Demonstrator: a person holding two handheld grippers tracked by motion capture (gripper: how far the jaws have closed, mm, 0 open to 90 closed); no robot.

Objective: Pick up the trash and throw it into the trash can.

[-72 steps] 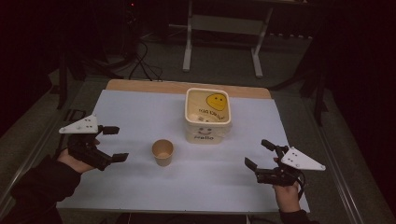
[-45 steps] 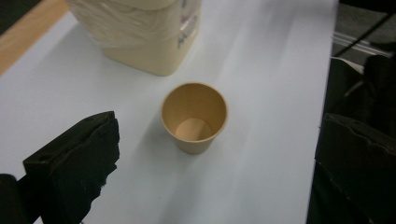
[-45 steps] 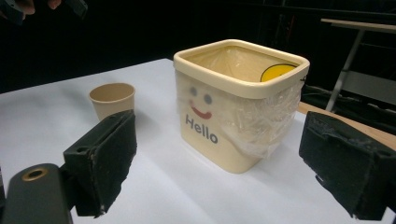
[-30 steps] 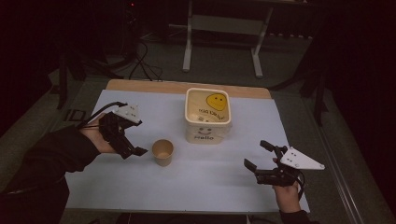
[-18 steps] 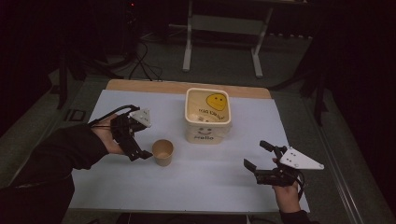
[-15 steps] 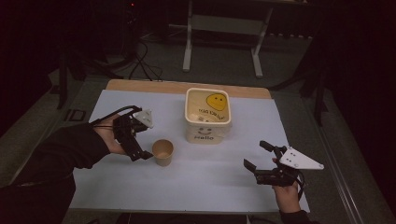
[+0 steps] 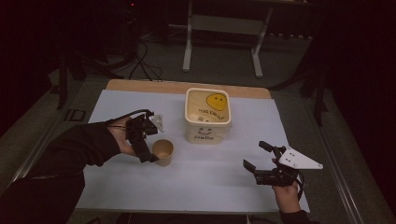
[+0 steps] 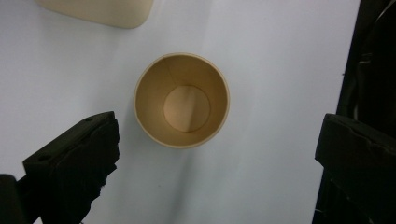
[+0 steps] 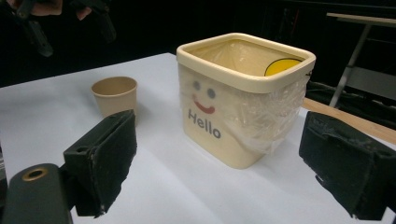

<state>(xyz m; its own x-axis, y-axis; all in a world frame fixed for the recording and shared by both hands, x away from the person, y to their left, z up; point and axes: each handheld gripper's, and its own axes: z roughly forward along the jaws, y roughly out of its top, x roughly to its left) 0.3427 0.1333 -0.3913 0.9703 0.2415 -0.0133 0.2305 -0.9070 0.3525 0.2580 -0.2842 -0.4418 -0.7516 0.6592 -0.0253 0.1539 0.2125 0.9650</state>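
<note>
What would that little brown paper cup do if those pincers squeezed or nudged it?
The paper cup looks empty and thin-walled, so it is probably very light and would likely dent under a hard squeeze. It stands upright on a base narrower than its rim, so a sideways nudge from the open left gripper might slide or tip it.

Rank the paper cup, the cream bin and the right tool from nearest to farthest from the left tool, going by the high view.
1. Paper cup: right beside the left tool, on its right.
2. Cream bin: farther right and toward the table's back.
3. Right tool: far across at the table's near right corner.
</note>
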